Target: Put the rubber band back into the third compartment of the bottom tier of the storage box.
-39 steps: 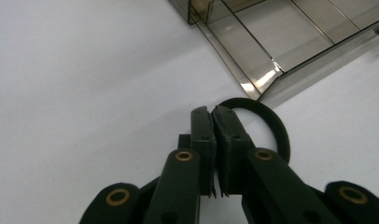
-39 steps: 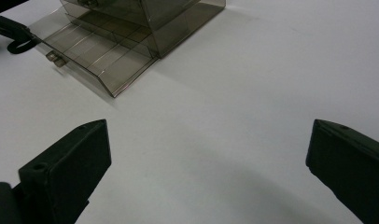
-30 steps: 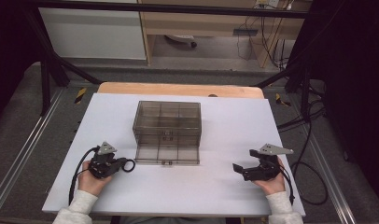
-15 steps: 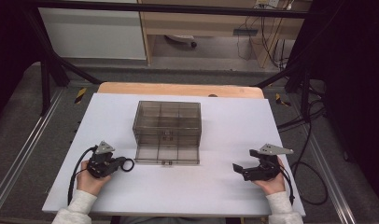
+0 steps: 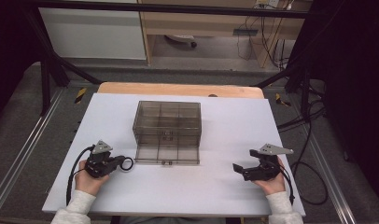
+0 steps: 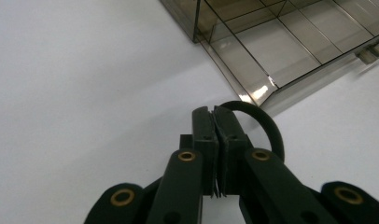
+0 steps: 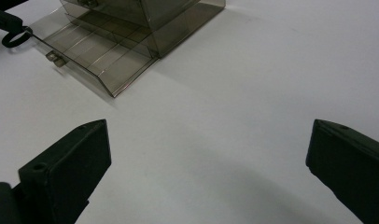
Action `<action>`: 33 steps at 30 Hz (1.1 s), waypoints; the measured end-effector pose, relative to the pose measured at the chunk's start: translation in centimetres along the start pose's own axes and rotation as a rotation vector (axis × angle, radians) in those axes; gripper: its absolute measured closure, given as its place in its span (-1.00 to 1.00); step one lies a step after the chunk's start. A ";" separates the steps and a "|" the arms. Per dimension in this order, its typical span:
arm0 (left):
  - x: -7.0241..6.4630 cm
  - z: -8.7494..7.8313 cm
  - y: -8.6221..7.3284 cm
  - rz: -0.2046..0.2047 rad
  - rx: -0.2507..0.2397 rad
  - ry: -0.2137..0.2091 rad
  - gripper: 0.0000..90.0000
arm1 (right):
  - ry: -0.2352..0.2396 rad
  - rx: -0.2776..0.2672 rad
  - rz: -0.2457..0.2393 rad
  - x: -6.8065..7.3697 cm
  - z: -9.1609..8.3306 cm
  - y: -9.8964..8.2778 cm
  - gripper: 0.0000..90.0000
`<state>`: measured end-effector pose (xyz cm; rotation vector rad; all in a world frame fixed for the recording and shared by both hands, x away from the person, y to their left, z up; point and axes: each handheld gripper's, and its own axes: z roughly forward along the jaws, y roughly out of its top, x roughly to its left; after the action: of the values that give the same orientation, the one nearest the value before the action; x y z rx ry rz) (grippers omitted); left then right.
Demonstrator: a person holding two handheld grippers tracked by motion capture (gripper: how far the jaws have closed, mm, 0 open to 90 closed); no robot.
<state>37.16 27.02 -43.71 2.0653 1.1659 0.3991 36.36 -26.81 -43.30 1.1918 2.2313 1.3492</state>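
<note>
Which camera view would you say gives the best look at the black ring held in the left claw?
The left gripper view: the black ring arcs out large from the shut left claw, beside the clear box. The high view shows it small; the right gripper view catches it tiny at the far corner.

Ahead of the right tool (image 5: pixel 238 169) the white tabletop (image 5: pixel 225 186) lies bare as far as the smoky clear box (image 5: pixel 167 125), the one obstacle. Its lid (image 5: pixel 167 154) lies folded flat toward the left tool (image 5: pixel 122 163), just beyond that tool's tip. Bare tabletop also separates the two tools.
</note>
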 end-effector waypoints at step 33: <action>-0.1 -0.9 0.4 0.004 -0.041 0.004 0.96 | 0.000 0.001 0.000 0.0 0.0 0.0 -0.98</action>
<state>36.79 27.19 -42.75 2.0325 1.1467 0.4264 36.38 -26.83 -43.31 1.1915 2.2318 1.3481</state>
